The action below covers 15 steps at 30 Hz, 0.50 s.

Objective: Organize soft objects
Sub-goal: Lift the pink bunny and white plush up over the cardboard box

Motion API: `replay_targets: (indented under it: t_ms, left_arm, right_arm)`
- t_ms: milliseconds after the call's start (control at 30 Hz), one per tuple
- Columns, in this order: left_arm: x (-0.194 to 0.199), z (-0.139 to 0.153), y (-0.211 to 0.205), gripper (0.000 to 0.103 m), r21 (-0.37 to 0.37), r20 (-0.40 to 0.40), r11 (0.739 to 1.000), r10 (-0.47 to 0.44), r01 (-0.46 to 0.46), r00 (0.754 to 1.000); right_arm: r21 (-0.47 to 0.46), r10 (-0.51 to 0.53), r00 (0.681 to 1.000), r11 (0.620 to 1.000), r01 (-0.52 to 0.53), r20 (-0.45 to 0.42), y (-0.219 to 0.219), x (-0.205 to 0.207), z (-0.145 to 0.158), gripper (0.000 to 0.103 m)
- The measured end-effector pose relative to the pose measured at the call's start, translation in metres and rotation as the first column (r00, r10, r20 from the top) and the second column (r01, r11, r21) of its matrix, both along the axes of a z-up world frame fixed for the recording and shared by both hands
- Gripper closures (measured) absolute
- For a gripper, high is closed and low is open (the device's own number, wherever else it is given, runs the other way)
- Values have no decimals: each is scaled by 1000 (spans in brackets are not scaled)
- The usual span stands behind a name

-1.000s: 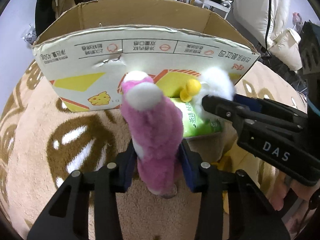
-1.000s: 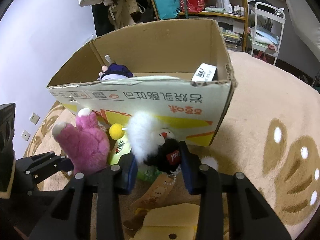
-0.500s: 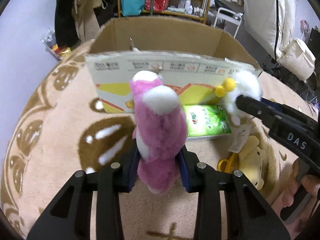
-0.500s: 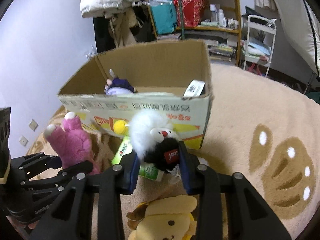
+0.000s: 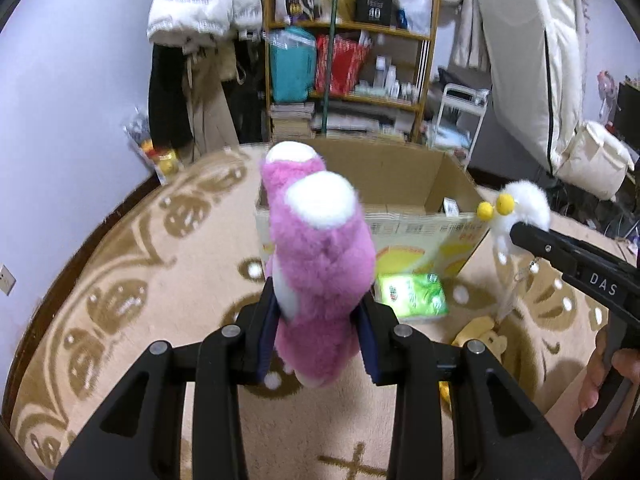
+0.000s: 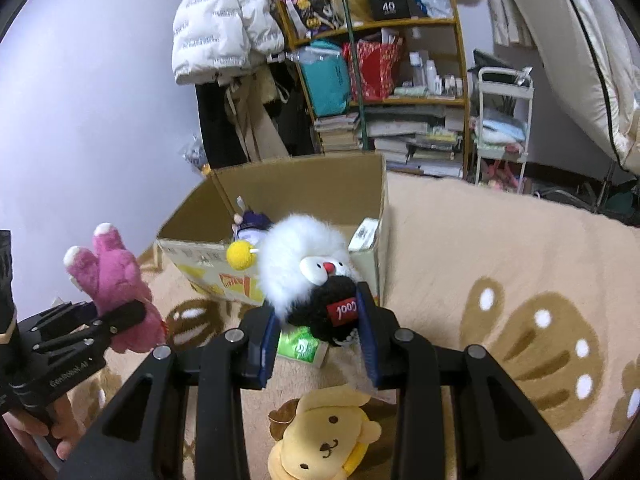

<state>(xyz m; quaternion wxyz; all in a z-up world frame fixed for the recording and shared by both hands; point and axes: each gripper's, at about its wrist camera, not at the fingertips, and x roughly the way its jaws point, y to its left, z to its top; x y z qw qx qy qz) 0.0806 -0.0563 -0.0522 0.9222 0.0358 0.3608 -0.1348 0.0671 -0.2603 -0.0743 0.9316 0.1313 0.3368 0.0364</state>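
My left gripper [image 5: 318, 338] is shut on a pink plush toy [image 5: 320, 264] with white paw tips, held upright above the rug. It also shows in the right wrist view [image 6: 116, 288] at the left. My right gripper [image 6: 318, 344] is shut on a white and black fluffy plush [image 6: 308, 276] with a yellow pompom, also seen in the left wrist view [image 5: 520, 210] at the right. Both toys hang in front of an open cardboard box [image 6: 304, 184], which holds a purple-topped toy [image 6: 252, 224].
A yellow dog plush [image 6: 324, 436] and a green packet [image 5: 412, 294] lie on the beige patterned rug [image 6: 500, 272] before the box. Shelves [image 6: 384, 80] with books and bags, hanging coats and a white cart [image 6: 504, 120] stand behind.
Both grippers have risen and drawn back from the box with their toys. The box looks smaller and farther, and its inside and the shelves behind now show.
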Motion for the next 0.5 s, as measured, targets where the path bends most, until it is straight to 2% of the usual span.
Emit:
replay_targets:
  t_ms: [233, 500]
  left_arm:
    - [0, 35, -3, 69, 20, 106, 999, -31, 29, 994]
    - [31, 67, -15, 69, 35, 210, 999, -27, 20, 977]
  right_arm:
    - [-16, -9, 998, 1000, 10, 62, -8, -4, 24, 66]
    - [-69, -2, 996, 998, 8, 90, -2, 16, 38, 66]
